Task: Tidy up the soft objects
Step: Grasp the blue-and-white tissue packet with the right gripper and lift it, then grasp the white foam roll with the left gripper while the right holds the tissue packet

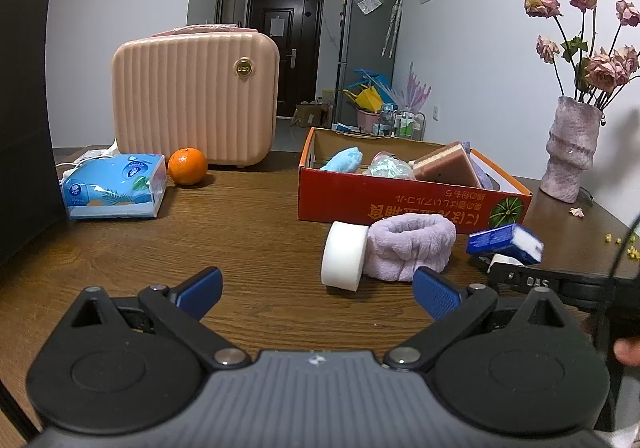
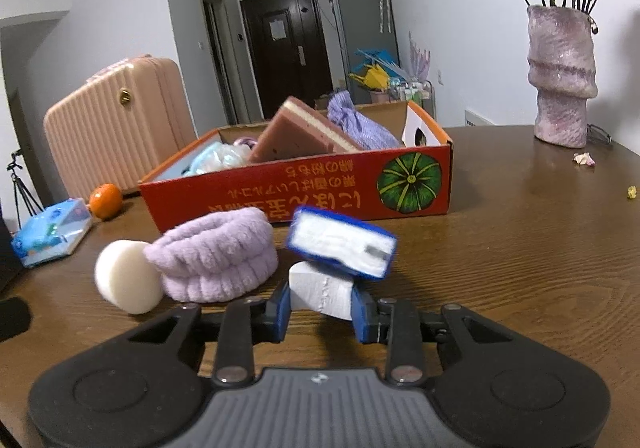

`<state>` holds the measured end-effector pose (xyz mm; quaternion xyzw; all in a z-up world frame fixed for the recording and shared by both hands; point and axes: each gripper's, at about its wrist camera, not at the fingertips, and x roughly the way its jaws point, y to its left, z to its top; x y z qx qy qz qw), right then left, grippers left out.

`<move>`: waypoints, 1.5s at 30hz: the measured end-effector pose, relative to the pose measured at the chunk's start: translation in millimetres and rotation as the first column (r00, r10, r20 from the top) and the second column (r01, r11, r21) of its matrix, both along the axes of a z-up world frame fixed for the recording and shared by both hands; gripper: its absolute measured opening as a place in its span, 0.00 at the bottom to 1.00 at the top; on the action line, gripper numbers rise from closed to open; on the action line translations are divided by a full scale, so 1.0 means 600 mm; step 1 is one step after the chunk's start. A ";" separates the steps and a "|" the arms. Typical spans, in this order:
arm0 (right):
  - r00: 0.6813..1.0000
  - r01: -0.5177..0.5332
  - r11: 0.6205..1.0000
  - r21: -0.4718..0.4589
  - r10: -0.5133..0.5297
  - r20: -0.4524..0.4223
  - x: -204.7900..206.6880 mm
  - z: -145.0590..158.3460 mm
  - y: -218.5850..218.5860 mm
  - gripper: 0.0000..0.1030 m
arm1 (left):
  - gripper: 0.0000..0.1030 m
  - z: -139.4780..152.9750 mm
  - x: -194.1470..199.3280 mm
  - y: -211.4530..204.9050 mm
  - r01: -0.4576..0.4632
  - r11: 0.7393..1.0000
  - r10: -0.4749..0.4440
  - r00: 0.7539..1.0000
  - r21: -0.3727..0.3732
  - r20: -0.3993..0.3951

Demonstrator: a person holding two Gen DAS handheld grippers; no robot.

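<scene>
1. Dark wood-grain surface [image 2: 520, 248]; white-walled room, dark door [image 1: 285, 48].
2. One red cardboard box [image 2: 320, 188], one fluffy lilac headband [image 2: 216, 256], one white round sponge [image 2: 124, 276] before it.
3. Right claw [image 2: 320, 308] clenched on white-and-blue foam block [image 2: 340, 244]; left claw [image 1: 316, 288] released.

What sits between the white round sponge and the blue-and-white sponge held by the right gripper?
The fluffy lilac headband lies between the white round sponge and the blue-and-white sponge in the right gripper; both wrist views show it.
</scene>
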<state>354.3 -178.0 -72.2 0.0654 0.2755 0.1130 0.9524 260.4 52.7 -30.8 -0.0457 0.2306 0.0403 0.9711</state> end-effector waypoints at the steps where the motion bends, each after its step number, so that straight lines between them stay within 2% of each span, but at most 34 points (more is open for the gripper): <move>1: 1.000 -0.004 1.000 0.000 0.004 0.008 -0.006 0.002 -0.001 0.29 | 1.00 0.000 0.000 0.000 0.000 1.000 0.000 1.000 -0.001 0.001; 13: 0.991 -0.041 0.999 -0.005 0.041 0.127 -0.077 0.029 -0.010 0.29 | 1.00 0.000 -0.002 -0.001 -0.001 1.000 0.001 1.000 0.001 0.001; 27: 0.990 -0.038 0.999 0.013 0.036 0.139 -0.083 0.031 -0.019 0.29 | 1.00 -0.009 0.011 -0.005 0.013 1.000 -0.013 0.999 0.003 -0.035; 45: 0.990 -0.001 1.000 0.014 0.000 0.143 -0.073 0.024 -0.029 0.29 | 1.00 -0.044 0.114 -0.019 0.023 0.992 -0.014 0.997 0.128 -0.071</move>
